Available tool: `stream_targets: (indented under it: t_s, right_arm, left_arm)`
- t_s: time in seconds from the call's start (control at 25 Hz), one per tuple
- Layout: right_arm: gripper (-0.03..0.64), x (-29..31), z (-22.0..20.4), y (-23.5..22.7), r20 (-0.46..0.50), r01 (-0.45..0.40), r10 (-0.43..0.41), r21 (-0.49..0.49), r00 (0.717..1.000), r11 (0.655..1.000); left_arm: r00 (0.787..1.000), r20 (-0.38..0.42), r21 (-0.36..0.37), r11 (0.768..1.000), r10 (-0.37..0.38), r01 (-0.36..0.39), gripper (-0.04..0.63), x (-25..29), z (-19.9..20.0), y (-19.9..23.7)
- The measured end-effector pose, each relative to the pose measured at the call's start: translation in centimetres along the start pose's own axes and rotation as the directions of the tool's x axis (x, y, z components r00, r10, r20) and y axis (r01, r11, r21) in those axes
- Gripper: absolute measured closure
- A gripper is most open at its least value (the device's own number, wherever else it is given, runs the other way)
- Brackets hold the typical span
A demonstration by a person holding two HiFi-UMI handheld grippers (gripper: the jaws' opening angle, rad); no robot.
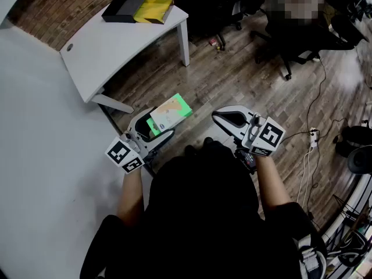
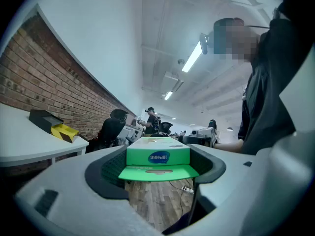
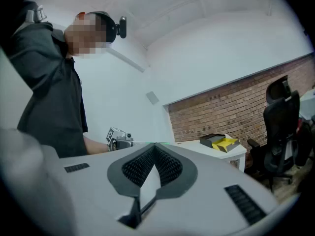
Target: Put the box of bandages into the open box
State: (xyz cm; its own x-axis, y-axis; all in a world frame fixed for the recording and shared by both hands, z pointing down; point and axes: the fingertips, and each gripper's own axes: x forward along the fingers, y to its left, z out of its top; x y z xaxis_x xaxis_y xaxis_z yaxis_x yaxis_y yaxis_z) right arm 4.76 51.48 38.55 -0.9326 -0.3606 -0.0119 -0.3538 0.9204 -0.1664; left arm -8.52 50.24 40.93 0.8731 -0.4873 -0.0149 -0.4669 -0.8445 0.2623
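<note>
The green box of bandages (image 1: 170, 114) is held in the air over the wooden floor, between the jaws of my left gripper (image 1: 152, 130). In the left gripper view the box (image 2: 157, 151) fills the gap, and both pads press its sides; a green flap hangs open at its near end. My right gripper (image 1: 221, 117) hovers to the right of it, shut with nothing in it (image 3: 155, 149). The open box (image 1: 138, 9), black with a yellow lining, lies on the white table (image 1: 104, 51) at the far end.
Black office chairs (image 1: 290, 34) and a seated person stand beyond the table on the right. Cables and a power strip (image 1: 314, 135) lie on the floor at the right. A white wall runs along the left, with brick behind the table.
</note>
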Motion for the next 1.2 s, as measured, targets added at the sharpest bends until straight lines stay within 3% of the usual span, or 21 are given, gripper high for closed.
stream_targets:
  t_s: [0.36,0.56,0.88,1.2]
  right_arm:
    - [0.611,0.3,-1.0,0.9,-0.033,0.008,-0.008,-0.009,0.999,1.0]
    - [0.611,1.1,-0.3,1.7,0.004,0.008,-0.008,-0.002,1.0,1.0]
    - [0.611,1.3,-1.4,1.0,-0.034,0.094,-0.093,0.012,0.995,0.996]
    - [0.611,1.1,-1.2,-0.8,-0.027,0.119,-0.119,0.024,0.993,0.993]
  left_arm:
    - [1.0,-0.006,0.003,1.0,-0.014,0.014,0.225,-0.8,-0.7,-0.2]
    - [1.0,-0.015,0.003,1.0,-0.017,0.017,0.225,-1.4,-0.9,-0.2]
    - [0.999,-0.015,-0.039,0.999,-0.029,0.028,0.225,-2.2,-2.2,0.7]
    - [0.999,0.008,-0.068,0.997,-0.034,0.035,0.225,-1.1,-2.5,2.7]
